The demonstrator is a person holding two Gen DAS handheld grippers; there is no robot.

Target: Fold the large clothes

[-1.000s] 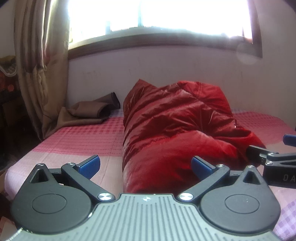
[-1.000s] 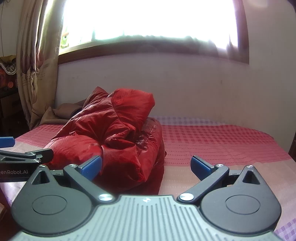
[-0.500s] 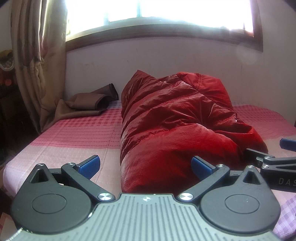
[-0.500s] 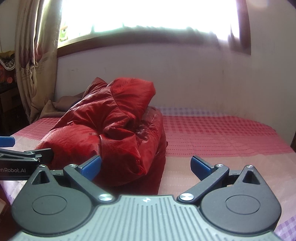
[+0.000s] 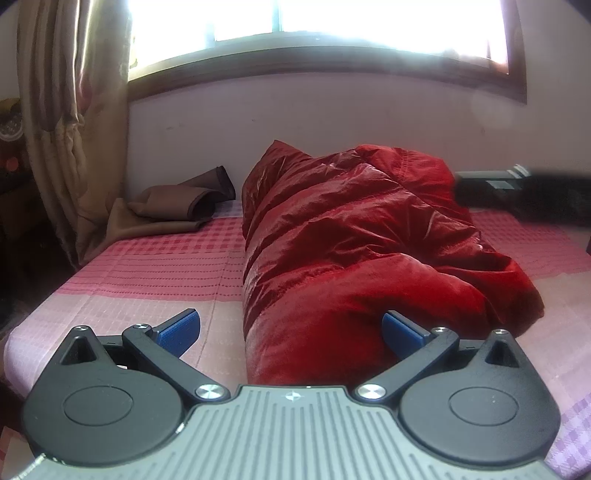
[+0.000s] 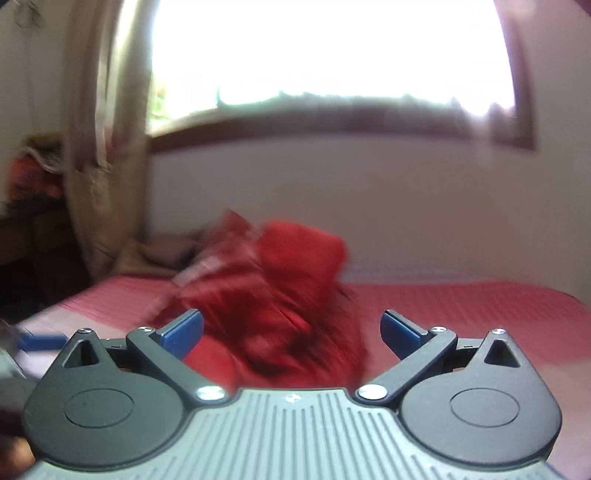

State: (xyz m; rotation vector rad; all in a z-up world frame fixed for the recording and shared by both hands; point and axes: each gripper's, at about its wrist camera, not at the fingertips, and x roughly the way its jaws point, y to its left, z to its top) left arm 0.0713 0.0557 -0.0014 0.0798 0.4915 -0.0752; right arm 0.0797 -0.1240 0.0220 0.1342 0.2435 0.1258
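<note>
A red puffy down jacket (image 5: 354, 243) lies crumpled in a heap on the pink checked bed (image 5: 155, 266). My left gripper (image 5: 291, 328) is open and empty, its jaws just in front of the jacket's near end. My right gripper (image 6: 291, 328) is open and empty, held above the bed and aimed at the jacket (image 6: 273, 295), which is blurred in the right wrist view. The right gripper also shows in the left wrist view (image 5: 517, 188) as a dark blurred shape raised beyond the jacket's right side.
A folded brown garment (image 5: 177, 203) lies at the bed's far left by a beige curtain (image 5: 70, 110). A white wall under a bright window (image 5: 332, 33) bounds the far side. The bed's left edge (image 5: 33, 317) drops to a dark floor.
My right gripper has lifted and swung up and away from the bed's near edge, blurring its view. My left gripper has moved slightly closer to the jacket.
</note>
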